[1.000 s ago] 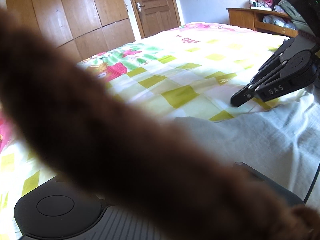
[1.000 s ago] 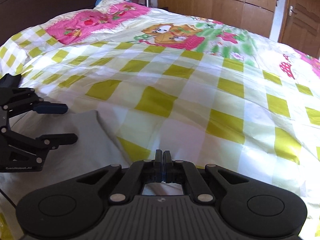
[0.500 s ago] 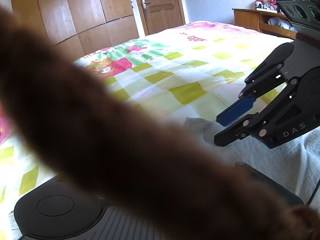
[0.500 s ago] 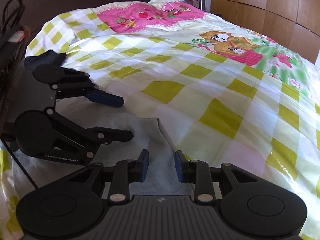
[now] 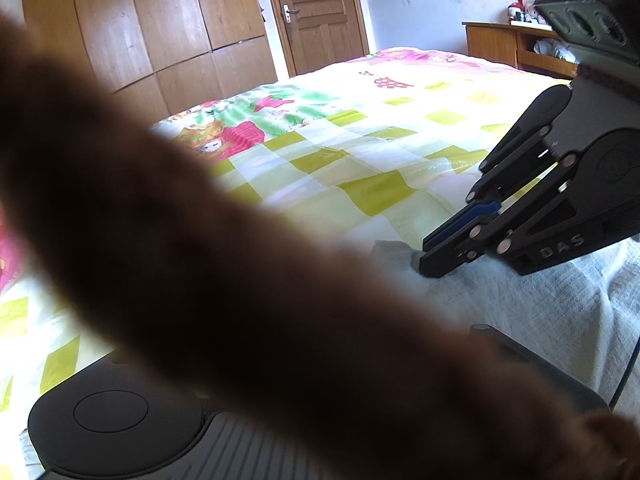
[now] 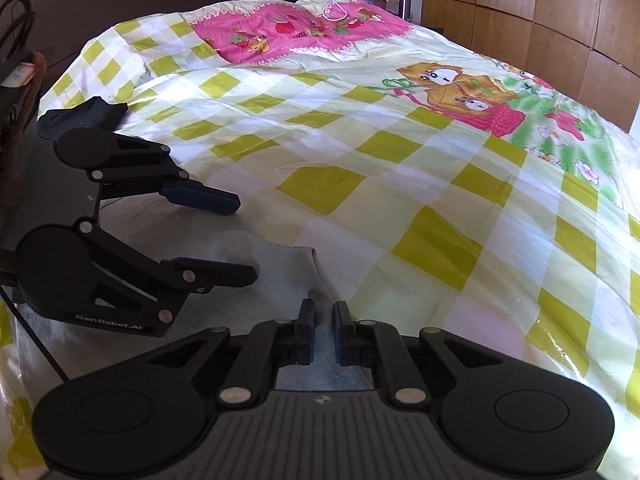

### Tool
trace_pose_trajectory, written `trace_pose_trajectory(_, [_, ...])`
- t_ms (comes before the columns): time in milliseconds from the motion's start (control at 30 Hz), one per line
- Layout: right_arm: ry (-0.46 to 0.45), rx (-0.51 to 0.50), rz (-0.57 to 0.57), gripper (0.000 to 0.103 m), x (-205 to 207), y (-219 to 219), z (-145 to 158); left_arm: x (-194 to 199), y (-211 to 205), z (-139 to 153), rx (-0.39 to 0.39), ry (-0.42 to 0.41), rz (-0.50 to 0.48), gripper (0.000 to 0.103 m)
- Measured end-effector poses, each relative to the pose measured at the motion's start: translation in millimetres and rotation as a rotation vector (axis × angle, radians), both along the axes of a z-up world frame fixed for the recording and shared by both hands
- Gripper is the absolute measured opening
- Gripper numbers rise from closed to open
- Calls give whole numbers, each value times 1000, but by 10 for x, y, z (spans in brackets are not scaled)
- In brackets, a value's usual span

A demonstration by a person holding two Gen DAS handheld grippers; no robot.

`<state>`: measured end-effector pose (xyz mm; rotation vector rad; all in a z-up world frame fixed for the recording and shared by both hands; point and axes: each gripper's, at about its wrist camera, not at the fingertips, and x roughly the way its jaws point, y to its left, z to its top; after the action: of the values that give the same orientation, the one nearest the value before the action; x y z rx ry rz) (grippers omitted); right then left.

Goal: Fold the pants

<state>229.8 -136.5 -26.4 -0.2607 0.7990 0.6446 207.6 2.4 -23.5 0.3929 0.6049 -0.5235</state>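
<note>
**Both grippers at the pants' corner, grasp not yet made**

The pants (image 6: pixel 280 260) lie flat on the bed (image 6: pixel 400 200), pale grey, at its near edge under both tools. Your right gripper (image 6: pixel 322 332) straddles the cloth's edge with jaws only partly closed, a gap between the pads, nothing pinched. Your left gripper (image 6: pixel 240 236) hovers just beside it over the same corner, jaws spread wide and empty. Its own camera is mostly blocked by a blurred brown sleeve (image 5: pixel 240 300).

I judge you are picking up for a fold. Next: press down, clamp the edge, then lift both together.
</note>
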Motion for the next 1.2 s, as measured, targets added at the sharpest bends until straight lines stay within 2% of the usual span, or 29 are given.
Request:
trace_pose_trajectory(100, [-4, 16, -1, 26, 15, 13, -3, -2, 2, 10, 6, -3, -6, 54])
trace_pose_trajectory(133, [2, 26, -15, 19, 21, 8, 17, 0, 5, 18, 7, -5, -7, 54])
trace_pose_trajectory(367, [-11, 42, -122, 18, 176, -68, 105, 11, 28, 132, -12, -45, 2, 56])
trace_pose_trajectory(533, [20, 57, -164, 19, 269, -149, 35, 60, 29, 31, 17, -21, 1, 56])
trace_pose_trajectory(667, [29, 126, -118, 22, 111, -315, 124, -57, 141, 52, 13, -29, -4, 56])
trace_pose_trajectory(800, [35, 108, -74, 43, 61, -292, 77, -119, 215, 77, -1, -19, 10, 56])
trace_pose_trajectory(933, [43, 104, -41, 43, 87, -175, 25, -136, 198, 61, 10, -15, 3, 56])
trace_pose_trajectory(1100, [-2, 73, 32, 43, -34, -38, 65, -150, 217, 62, -4, -13, 0, 57])
trace_pose_trajectory(1167, [-16, 29, 29, 43, -31, 17, 28, -149, 213, 55, -3, -15, -1, 57])
trace_pose_trajectory(1200, [-19, 6, 14, 38, -12, 36, 3, -149, 211, 55, -2, -15, -1, 57])
